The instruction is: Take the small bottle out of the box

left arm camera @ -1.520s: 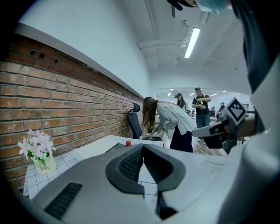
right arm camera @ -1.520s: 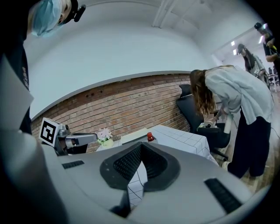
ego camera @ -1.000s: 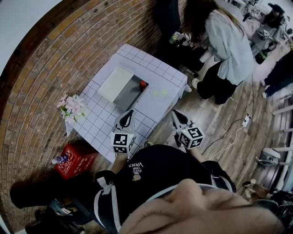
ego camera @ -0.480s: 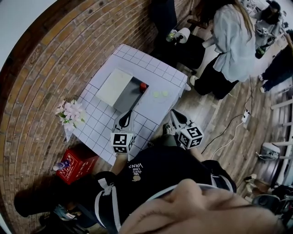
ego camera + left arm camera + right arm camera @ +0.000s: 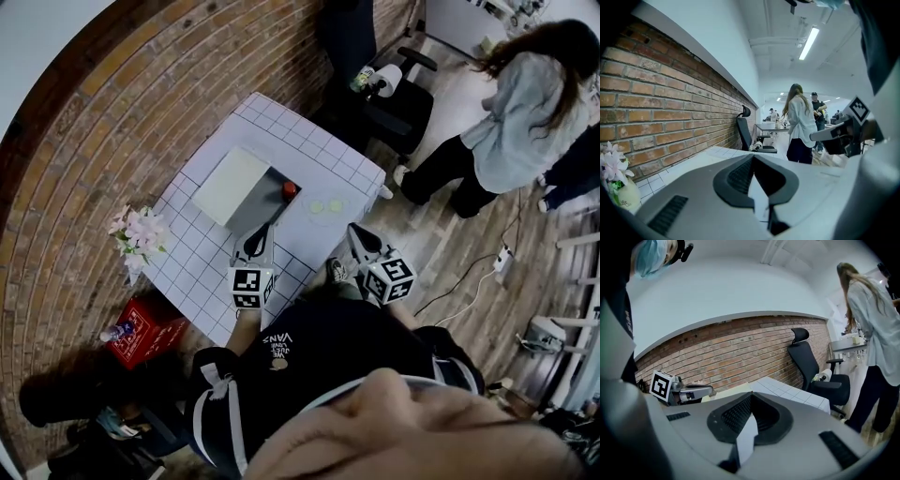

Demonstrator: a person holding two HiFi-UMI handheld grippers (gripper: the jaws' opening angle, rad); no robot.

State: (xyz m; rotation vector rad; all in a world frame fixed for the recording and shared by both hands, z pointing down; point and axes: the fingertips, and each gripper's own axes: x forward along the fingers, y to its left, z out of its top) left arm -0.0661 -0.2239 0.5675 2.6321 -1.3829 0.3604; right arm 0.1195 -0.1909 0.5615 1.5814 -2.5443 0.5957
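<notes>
In the head view a grey box (image 5: 258,199) lies with its pale lid (image 5: 228,174) folded back on the white gridded table (image 5: 192,248). The small red-capped bottle (image 5: 290,189) stands at the box's right end. My left gripper (image 5: 258,234) hovers over the table's near edge, just short of the box, its jaws shut and empty. My right gripper (image 5: 354,232) hangs off the table's right corner, jaws closed with nothing between them. In the left gripper view the left gripper (image 5: 753,157) shows its jaws meeting at a point, and so does the right gripper (image 5: 751,397) in the right gripper view.
A vase of pink flowers (image 5: 137,234) stands at the table's left edge. Two pale green discs (image 5: 326,205) lie right of the box. A red crate (image 5: 139,328) sits on the floor by the brick wall. A black office chair (image 5: 401,98) and a standing person (image 5: 525,117) are beyond the table.
Both grippers have come a little closer to the table. The person in the pale top has walked off to the right, uncovering the office chair.
</notes>
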